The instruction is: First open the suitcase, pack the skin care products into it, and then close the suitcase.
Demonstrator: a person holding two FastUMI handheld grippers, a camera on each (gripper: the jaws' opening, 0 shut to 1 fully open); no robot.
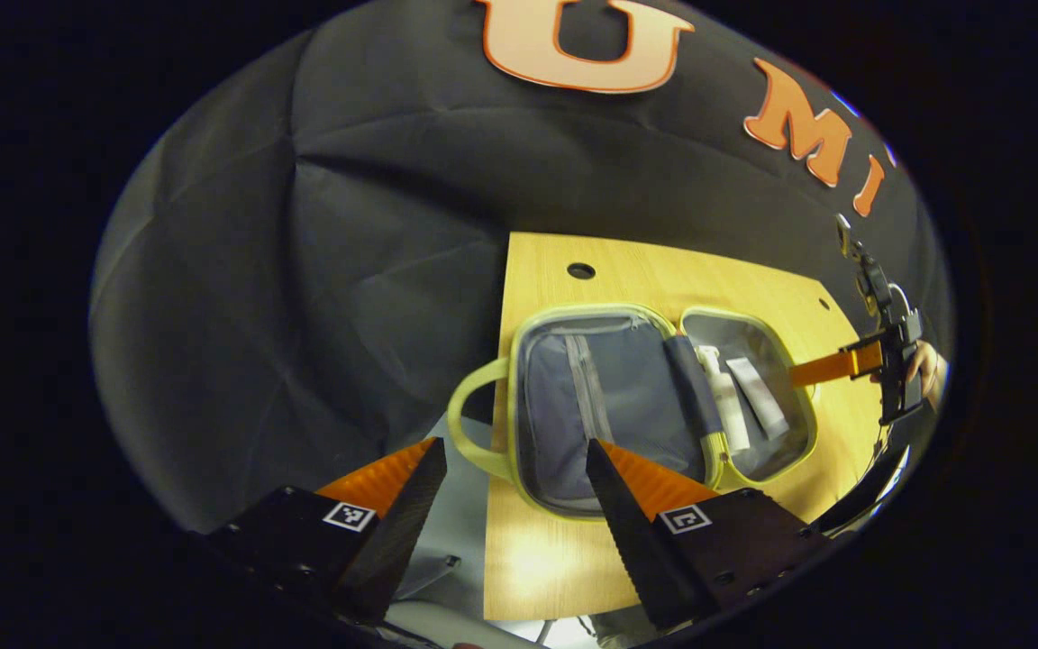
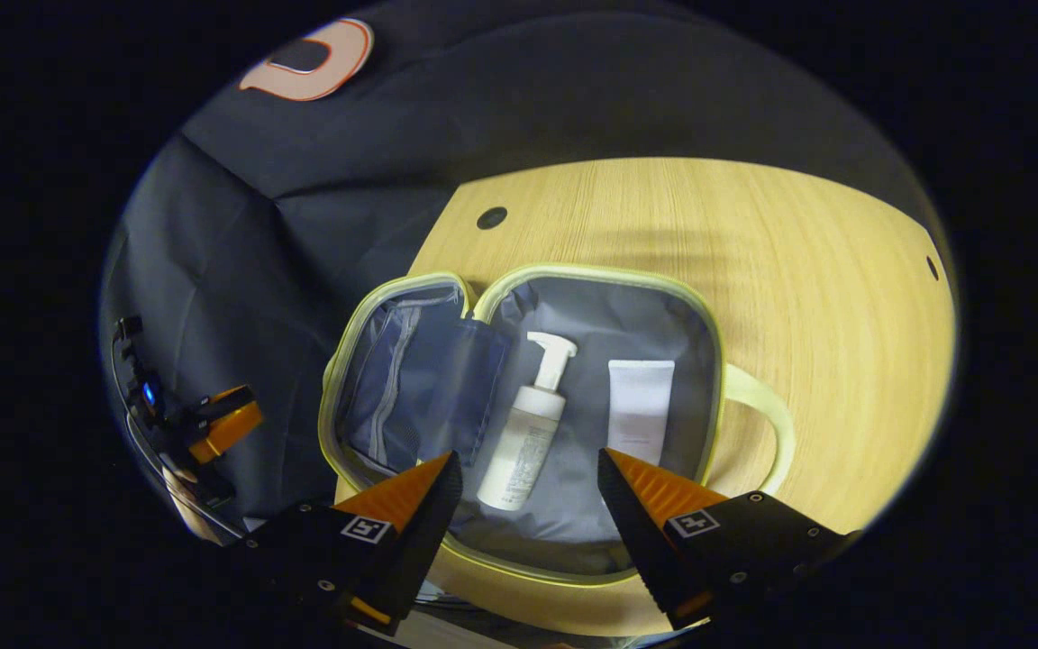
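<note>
Two skin care items lie inside the open suitcase [image 2: 528,406], a small pale-green zip case w/ grey lining, spread flat on the wooden table [image 2: 798,288]. In the right gripper view you see a white pump bottle [image 2: 526,431] lying on its side in the compartment nearest the camera, nozzle pointing away from you; a white tube [image 2: 639,399] lies just beside it, apart from it, toward the case's looped handle [image 2: 767,410]. The other half of the case, w/ a mesh pocket and zip, is folded out to the left.

Your right gripper [image 2: 528,473] hovers over the near rim of the case, fingers spread wide w/ nothing between them (bottle's base sits in the gap, untouched). Farther off at left you see the left gripper [image 2: 222,422] against the booth's dark cloth.

In the left gripper view the suitcase [image 1: 609,406] appears from the opposite side: lid half nearest, handle [image 1: 469,424] hanging past the table [image 1: 537,541] edge, bottle [image 1: 724,401] and tube [image 1: 758,397] in the far half. Your left gripper [image 1: 514,460] is held back from the case, fingers apart and empty. At far right the right gripper [image 1: 843,362] and a hand [image 1: 926,368] holding it are visible at the case's far rim.
</note>
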